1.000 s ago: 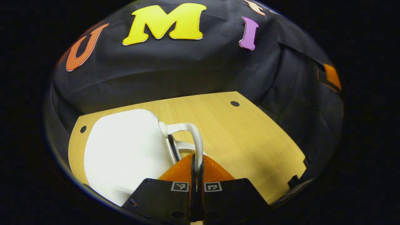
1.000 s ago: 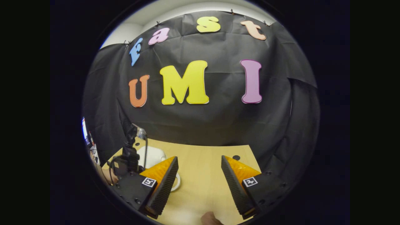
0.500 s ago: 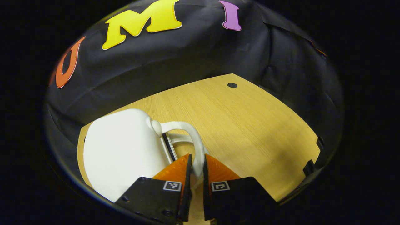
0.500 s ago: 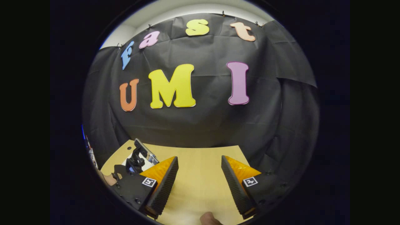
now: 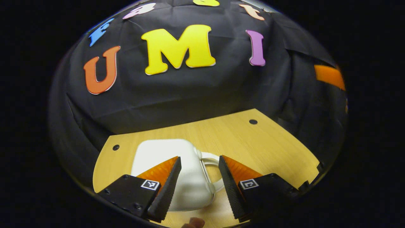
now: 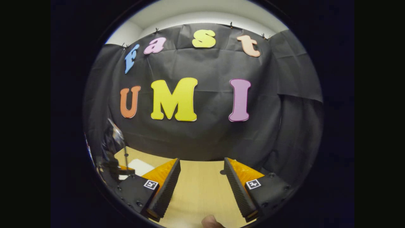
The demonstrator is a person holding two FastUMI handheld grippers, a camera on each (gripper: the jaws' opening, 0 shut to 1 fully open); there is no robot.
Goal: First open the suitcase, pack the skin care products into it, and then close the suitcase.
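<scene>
A white hard-shell suitcase (image 5: 164, 152) lies shut on the wooden table (image 5: 262, 142), its white loop handle (image 5: 210, 155) pointing right. My left gripper (image 5: 199, 158) hovers open above it; one finger covers the case's near side, the other stands just right of the handle, and neither touches it. In the right gripper view, my right gripper (image 6: 201, 164) is open over bare tabletop with nothing between its fingers. A white patch of the suitcase (image 6: 136, 166) shows at far left, with the blurred left gripper (image 6: 112, 148) above it.
The black cloth wall closes the table's far side and right side. Small dark holes (image 5: 252, 121) mark the tabletop near its back corners. A person's fingertip (image 6: 210, 220) shows at the bottom edge. Bare wood (image 6: 196, 193) stretches right of the suitcase.
My left gripper let go of the suitcase handle, opened wide and drew back and up. The right gripper stayed open and tilted slightly upward.
</scene>
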